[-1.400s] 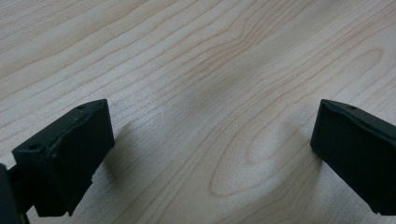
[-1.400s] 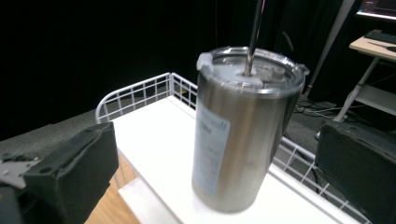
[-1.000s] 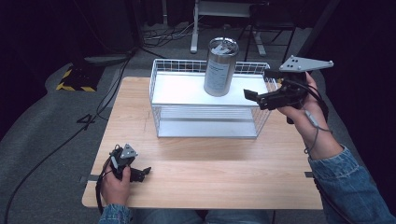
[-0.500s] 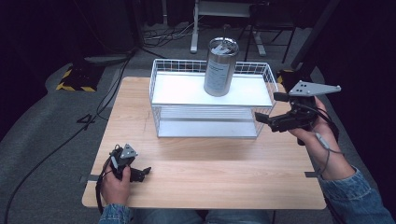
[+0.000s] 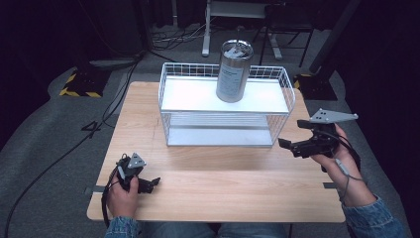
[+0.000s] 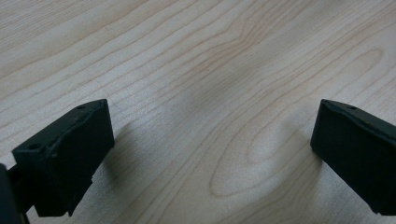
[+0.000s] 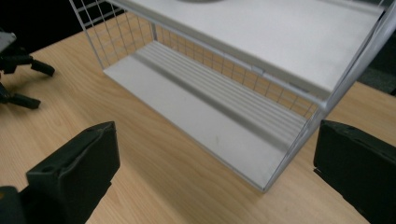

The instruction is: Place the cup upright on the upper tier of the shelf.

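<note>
Steel canister (image 5: 234,70) atop white wire shelf (image 5: 225,96), wooden table (image 5: 208,188), both tongs (image 5: 148,184) (image 5: 289,146) agape, empty.

No legible text anywhere. A pale label on the can (image 5: 233,71), with dark print too small and blurred to read. Black-and-yellow hazard stripes on a floor block (image 5: 79,83) left of the table, without words. No marks, numbers or brands on the rack (image 5: 225,96), the tabletop (image 5: 148,119) or the gripper jaws.
</note>
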Demonstrator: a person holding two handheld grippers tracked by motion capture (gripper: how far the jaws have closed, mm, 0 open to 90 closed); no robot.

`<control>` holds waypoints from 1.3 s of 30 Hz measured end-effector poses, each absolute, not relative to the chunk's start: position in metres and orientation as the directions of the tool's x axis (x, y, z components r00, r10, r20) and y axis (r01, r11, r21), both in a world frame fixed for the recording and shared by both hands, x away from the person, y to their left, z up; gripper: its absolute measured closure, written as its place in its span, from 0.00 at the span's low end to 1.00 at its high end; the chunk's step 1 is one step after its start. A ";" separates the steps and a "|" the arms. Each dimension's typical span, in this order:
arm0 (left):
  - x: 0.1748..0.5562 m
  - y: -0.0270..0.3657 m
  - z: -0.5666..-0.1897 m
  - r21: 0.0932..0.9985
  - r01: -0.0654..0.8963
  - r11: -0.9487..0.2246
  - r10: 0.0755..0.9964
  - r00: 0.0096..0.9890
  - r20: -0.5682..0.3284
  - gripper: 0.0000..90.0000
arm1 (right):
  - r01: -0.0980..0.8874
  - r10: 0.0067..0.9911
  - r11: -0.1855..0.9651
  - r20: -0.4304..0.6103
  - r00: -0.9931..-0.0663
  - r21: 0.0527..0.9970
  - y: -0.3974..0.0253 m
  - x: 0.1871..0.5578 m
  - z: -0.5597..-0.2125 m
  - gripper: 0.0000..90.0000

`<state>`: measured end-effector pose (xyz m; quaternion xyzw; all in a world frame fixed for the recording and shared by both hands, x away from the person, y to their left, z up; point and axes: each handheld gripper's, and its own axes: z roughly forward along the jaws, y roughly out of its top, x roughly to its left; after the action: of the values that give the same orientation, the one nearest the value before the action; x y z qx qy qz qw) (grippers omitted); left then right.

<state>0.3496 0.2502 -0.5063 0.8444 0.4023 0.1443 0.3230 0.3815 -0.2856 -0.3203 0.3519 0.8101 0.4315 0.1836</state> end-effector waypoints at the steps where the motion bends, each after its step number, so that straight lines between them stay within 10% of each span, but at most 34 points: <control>1: 0.350 0.250 -0.506 0.662 0.586 -0.468 0.773 0.635 -0.016 0.00 | 0.412 0.729 0.380 0.006 -0.685 0.828 -0.286 0.382 -0.320 0.01; 39: 0.350 0.250 -0.506 0.662 0.586 -0.468 0.773 0.635 -0.016 0.00 | 0.615 0.776 0.367 0.136 -0.616 0.698 -0.293 0.375 -0.480 0.06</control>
<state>0.3496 0.2502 -0.5063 0.8444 0.4022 0.1444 0.3231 0.3753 -0.2926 -0.4797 0.4243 0.8196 0.3694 0.1085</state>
